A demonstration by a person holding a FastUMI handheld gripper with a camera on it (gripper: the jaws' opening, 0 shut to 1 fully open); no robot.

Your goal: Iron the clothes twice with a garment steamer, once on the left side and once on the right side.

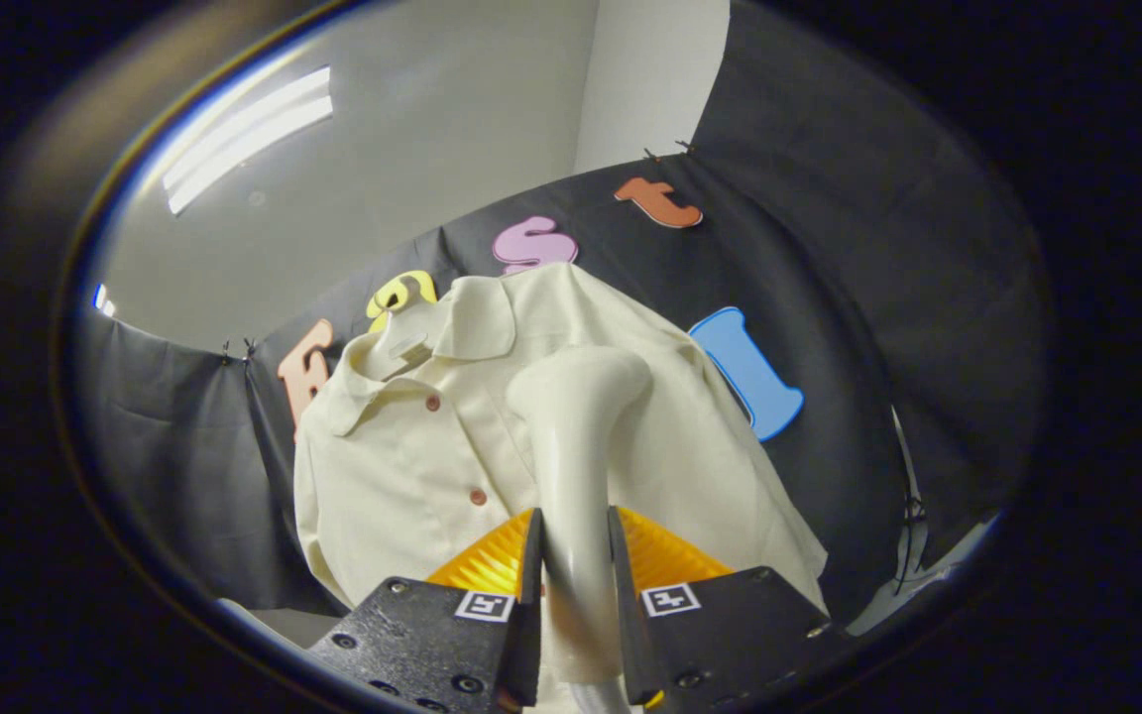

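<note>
- Holding the garment steamer (576,466) by its neck, the hand-held gripper (576,555) had both fingers pressed tight on it, one on each side, likely so it could not slip or wobble.
- The steamer's wide head pointed at the shirt (412,466), right in front of the cloth, so steam could reach it.
- The shirt hung on a hanger (402,347) against the booth wall, beyond the steamer, so it dropped flat and open.
- The head sat beside the button (478,496) line.
- I saw no boxes or bins.

A ceiling light (249,134) glows on the pale ceiling above the black cloth wall (829,248), held by clips (665,152).
</note>
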